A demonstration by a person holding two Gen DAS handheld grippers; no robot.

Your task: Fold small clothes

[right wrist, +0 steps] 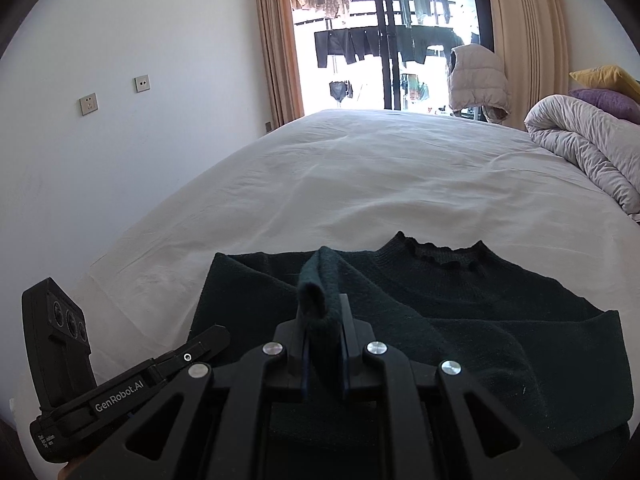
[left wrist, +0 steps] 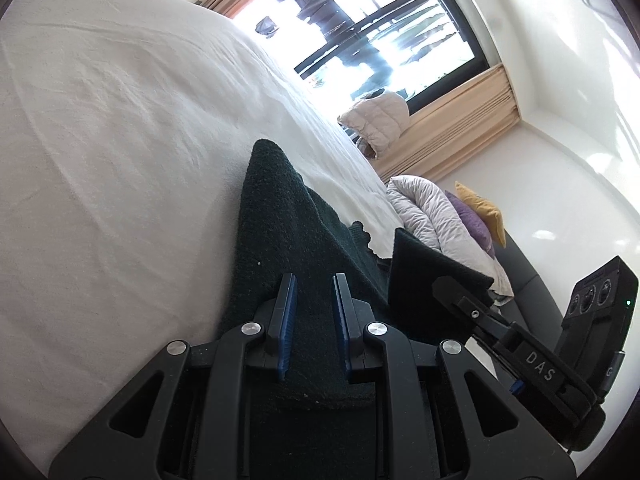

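My right gripper [right wrist: 324, 320] is clamped on a bunched fold of the dark green sweater [right wrist: 460, 320], most likely a sleeve end, lifted clear so it can go across the body. The rest of the sweater lies flat just ahead of and under the fingers, frilled neckline [right wrist: 440, 254] at the far edge, on the white bed sheet [right wrist: 360, 176].

My left gripper [left wrist: 314, 312] has its blue pads [left wrist: 286, 320] parted with a clear gap, dark knit below them but nothing pinched that I can see (probably hovering to pin or take the hem). To its right the other gripper holds up a flap.

Crumpled duvet [right wrist: 580, 148] sits far right, well apart, so the fold area stays free. I judge the fold early: sleeve first.
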